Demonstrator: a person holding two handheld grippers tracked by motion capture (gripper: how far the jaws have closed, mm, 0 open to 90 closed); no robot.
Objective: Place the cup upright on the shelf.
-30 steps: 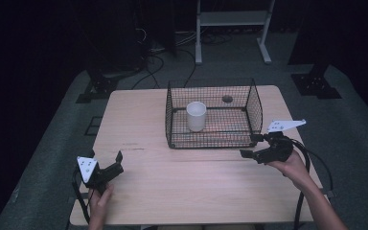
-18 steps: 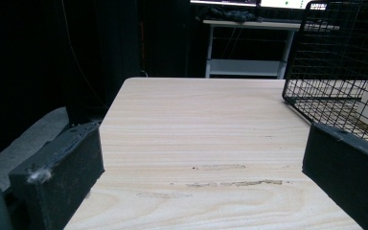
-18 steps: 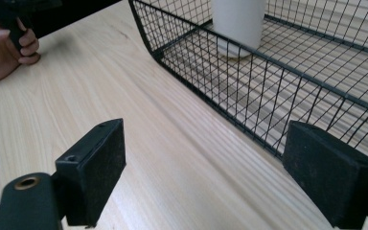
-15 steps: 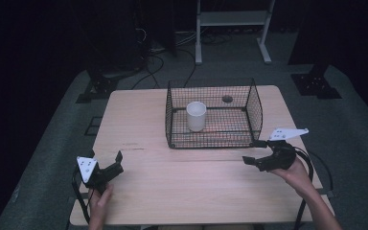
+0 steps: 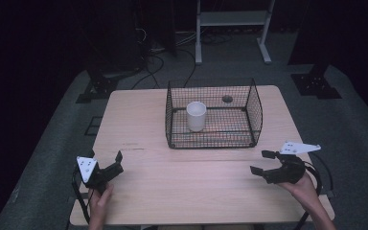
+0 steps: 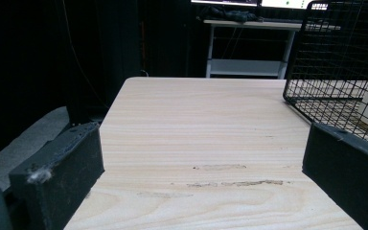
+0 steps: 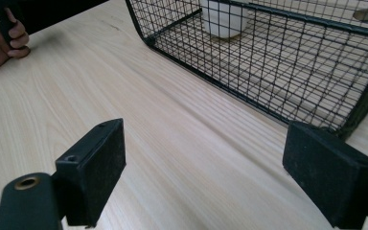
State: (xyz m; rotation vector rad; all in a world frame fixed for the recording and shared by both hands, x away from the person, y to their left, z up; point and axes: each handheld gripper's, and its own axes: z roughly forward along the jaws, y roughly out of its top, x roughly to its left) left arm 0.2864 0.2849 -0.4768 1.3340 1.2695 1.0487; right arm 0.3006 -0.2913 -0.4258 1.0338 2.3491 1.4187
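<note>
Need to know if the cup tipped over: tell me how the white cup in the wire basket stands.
Upright. The white cup stands inside the wire basket, its open rim facing up.

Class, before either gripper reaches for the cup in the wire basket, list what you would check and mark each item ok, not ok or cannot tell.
1. Left gripper open, holding nothing: ok.
2. Right gripper open, holding nothing: ok.
3. White cup upright inside the wire basket: ok.
4. Basket top open for reaching in: ok.
5. Table between grippers and basket bare: ok.
6. Cup contents: cannot tell.
</note>
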